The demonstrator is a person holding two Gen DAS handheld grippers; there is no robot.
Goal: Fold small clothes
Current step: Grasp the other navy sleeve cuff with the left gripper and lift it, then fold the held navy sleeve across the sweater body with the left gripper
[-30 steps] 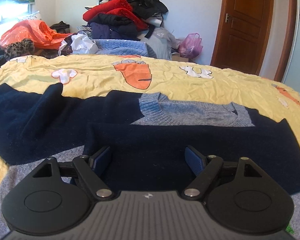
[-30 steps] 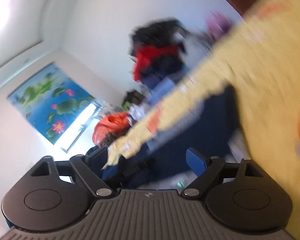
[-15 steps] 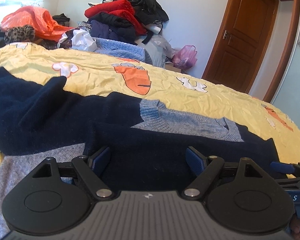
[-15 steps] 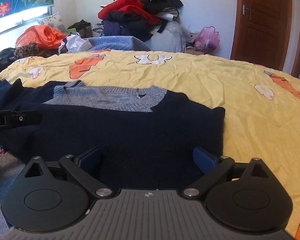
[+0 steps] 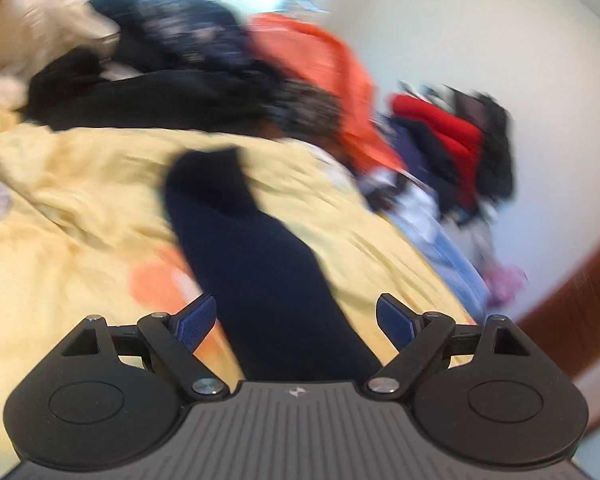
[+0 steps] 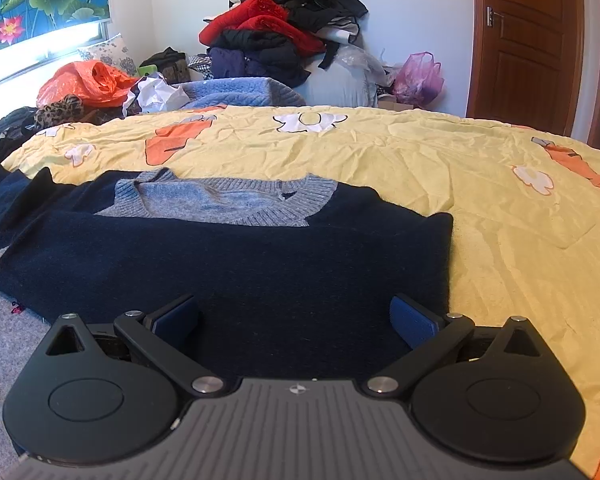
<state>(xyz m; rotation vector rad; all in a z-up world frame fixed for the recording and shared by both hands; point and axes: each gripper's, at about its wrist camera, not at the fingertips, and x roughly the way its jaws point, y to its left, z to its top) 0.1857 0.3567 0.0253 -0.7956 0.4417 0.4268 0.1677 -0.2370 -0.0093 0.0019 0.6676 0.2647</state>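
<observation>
A navy sweater (image 6: 220, 264) with a grey-blue knitted collar (image 6: 220, 200) lies flat on the yellow bedsheet (image 6: 420, 160). My right gripper (image 6: 294, 308) hovers low over the sweater's body near its right edge. Its jaws are opening wide, and the pads press on nothing. The left wrist view is blurred by motion and tilted. There a long navy sleeve (image 5: 244, 240) runs away across the yellow sheet (image 5: 60, 220). My left gripper (image 5: 296, 308) is over the sleeve's near part with its jaws opening. The sleeve lies between the blue pads (image 5: 198, 316), untouched by them.
A tall heap of red, black and dark clothes (image 6: 284, 32) stands beyond the bed's far edge. Beside it are an orange plastic bag (image 6: 84, 80) and a pink bag (image 6: 418, 76). A brown door (image 6: 528, 40) is at the far right. Grey knit fabric (image 6: 4, 320) lies at lower left.
The left gripper swept sideways and rolled, from over the sweater's body to over its sleeve. The right gripper came out of a tilted blur, settled level over the sweater and spread its jaws a little.
</observation>
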